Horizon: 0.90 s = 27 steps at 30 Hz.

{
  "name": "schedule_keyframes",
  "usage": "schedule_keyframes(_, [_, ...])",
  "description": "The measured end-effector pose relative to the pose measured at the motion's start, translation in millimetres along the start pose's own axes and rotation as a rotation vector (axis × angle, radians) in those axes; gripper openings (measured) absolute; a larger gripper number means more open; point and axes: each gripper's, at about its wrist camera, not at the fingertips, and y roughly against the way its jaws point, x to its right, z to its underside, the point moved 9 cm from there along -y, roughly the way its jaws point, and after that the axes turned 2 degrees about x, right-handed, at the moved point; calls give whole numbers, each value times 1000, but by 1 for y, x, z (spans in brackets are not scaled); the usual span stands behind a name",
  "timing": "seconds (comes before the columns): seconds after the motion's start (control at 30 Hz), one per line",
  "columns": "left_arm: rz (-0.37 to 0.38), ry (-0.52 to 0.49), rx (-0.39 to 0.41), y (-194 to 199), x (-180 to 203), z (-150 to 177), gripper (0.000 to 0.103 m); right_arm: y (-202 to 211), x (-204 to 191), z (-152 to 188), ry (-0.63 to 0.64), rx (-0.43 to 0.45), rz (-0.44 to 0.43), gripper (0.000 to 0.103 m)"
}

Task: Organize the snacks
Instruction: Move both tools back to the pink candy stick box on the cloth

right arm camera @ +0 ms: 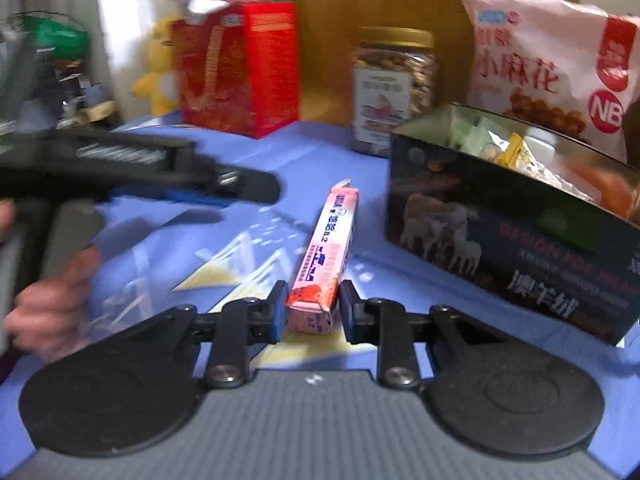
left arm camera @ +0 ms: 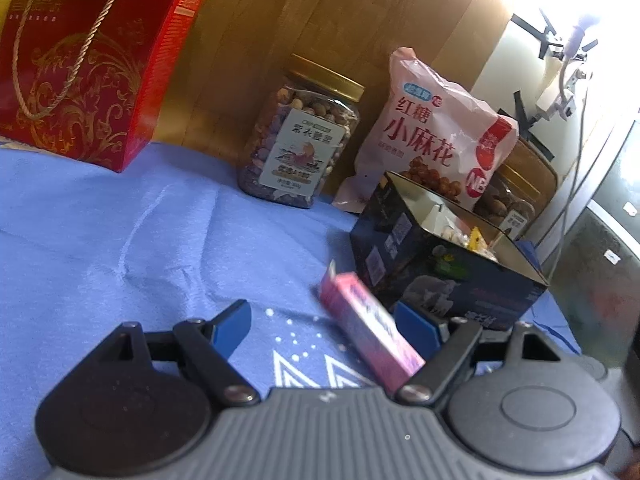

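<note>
A long pink snack box (right arm camera: 326, 256) lies on the blue cloth, its near end between the fingers of my right gripper (right arm camera: 312, 312), which close on it. The same pink box (left arm camera: 370, 330) shows in the left wrist view, leaning against the right finger of my left gripper (left arm camera: 324, 330), which is wide open and holds nothing. The left gripper (right arm camera: 224, 188) also appears in the right wrist view, held by a hand at the left. A dark open box (right arm camera: 520, 232) with several wrapped snacks stands to the right; it also shows in the left wrist view (left arm camera: 420, 264).
A red gift box (left arm camera: 92, 64), a jar of nuts (left arm camera: 296, 140) and a pink snack bag (left arm camera: 432, 136) stand along the wooden back wall. A second jar (left arm camera: 516, 196) is behind the dark box. Blue cloth (left arm camera: 120, 240) covers the table.
</note>
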Motion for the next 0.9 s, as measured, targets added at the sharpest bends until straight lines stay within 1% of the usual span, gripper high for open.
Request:
schedule_keyframes(0.1, [47, 0, -14, 0, 6, 2, 82, 26, -24, 20, 93, -28, -144, 29])
schedule_keyframes(0.13, [61, -7, -21, 0, 9, 3, 82, 35, -32, 29, 142, -37, -173, 28])
schedule_keyframes(0.17, [68, -18, -27, 0, 12, 5, 82, 42, -36, 36, 191, -39, -172, 28])
schedule_keyframes(0.2, [71, -33, -33, -1, 16, 7, 82, 47, -36, 42, 231, -36, -146, 29])
schedule_keyframes(0.23, [72, -48, -39, -2, 19, 8, 82, 50, -32, 46, 252, -26, -100, 31])
schedule_keyframes(0.27, [70, -61, -42, -3, 20, 10, 82, 53, -25, 48, 246, -14, -43, 35])
schedule_keyframes(0.3, [67, -70, -45, -3, 21, 11, 82, 55, -17, 50, 221, -6, 7, 36])
schedule_keyframes(0.37, [60, -73, -48, -4, 22, 12, 82, 61, -2, 51, 131, 19, 61, 36])
schedule_keyframes(0.43, [57, -65, -50, -4, 20, 13, 82, 68, 6, 52, 41, 52, 59, 36])
schedule_keyframes(0.5, [54, -60, -49, -4, 18, 12, 82, 73, 7, 56, 9, 70, 53, 40])
schedule_keyframes(0.73, [46, -61, -51, -5, 16, 12, 82, 66, -2, 62, 39, 62, 48, 45])
schedule_keyframes(0.8, [44, -56, -51, -5, 15, 12, 82, 64, -4, 63, 50, 65, 55, 49])
schedule_keyframes(0.9, [46, -46, -43, -1, 15, 11, 82, 63, -6, 63, 66, 71, 63, 49])
